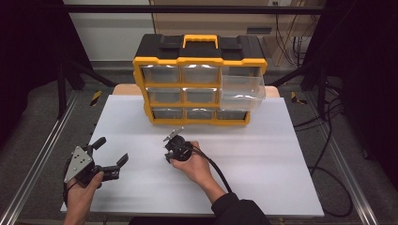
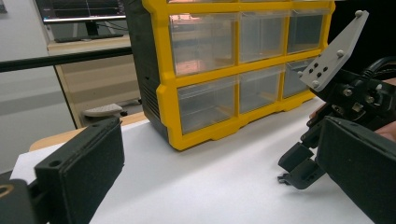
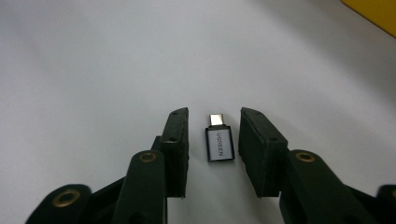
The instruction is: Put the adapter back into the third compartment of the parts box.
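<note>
Adapter: a small USB adapter (image 3: 219,142) lies flat on the white counter (image 1: 263,159), in the middle part and nearer the front edge than the organizer, plug end pointing away from the right tongs (image 3: 212,140).
Right tongs: the jaws stand one on each side of the adapter with a gap showing at both flanks; they bracket it but do not press on it yet. In the high view the right tongs (image 1: 170,149) point down at the counter.
Left tongs: the left tongs (image 1: 113,159) are wide open and hold nothing, near the front left corner of the counter.
Handling: probably very light and rigid, with a smooth shell that may slip or skate on the counter if one jaw meets it first.
Where to grip: across the two long sides of the body, behind the metal plug (image 3: 217,119), squarely, so it does not twist out.
Organizer: a yellow and black drawer organizer (image 1: 199,63) stands at the back edge; its right-hand drawer (image 1: 241,91) is pulled out.
Hard to tell: the printing on the adapter's label is too small to read surely, and the drawers' contents cannot be made out.
</note>
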`<state>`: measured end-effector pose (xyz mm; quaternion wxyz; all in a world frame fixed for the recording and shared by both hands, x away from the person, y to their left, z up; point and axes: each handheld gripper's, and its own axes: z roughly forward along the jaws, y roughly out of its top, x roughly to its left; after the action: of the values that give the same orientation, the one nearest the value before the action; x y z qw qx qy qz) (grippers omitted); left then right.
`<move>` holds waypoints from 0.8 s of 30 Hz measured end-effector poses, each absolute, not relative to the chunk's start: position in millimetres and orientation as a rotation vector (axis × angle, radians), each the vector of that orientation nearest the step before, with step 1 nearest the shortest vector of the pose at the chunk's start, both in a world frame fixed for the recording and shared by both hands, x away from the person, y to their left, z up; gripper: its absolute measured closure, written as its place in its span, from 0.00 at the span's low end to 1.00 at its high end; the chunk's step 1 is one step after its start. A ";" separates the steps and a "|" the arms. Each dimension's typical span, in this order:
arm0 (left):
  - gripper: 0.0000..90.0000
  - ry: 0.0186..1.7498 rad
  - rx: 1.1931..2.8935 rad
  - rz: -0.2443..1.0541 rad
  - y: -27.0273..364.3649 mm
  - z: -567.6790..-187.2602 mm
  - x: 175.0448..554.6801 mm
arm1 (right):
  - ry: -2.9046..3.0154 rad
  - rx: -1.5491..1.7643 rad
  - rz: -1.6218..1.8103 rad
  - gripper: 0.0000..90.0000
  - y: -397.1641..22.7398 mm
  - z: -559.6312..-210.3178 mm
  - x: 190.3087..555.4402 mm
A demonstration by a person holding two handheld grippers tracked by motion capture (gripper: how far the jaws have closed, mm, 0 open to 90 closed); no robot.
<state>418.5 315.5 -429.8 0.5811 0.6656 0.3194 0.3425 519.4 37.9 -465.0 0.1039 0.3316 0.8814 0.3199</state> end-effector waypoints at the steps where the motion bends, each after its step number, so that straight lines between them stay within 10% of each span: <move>1: 0.01 0.746 1.555 0.800 315.6 -429.8 418.6 | 2.598 0.970 0.945 0.74 38.3 -465.3 518.7; 24: 0.01 0.746 1.554 0.799 315.6 -429.8 418.6 | 2.563 0.890 0.964 0.85 39.1 -468.6 514.1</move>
<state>418.6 315.6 -429.8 0.5816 0.6654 0.3193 0.3422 514.1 39.1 -468.6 0.1307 0.3064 0.8825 0.3320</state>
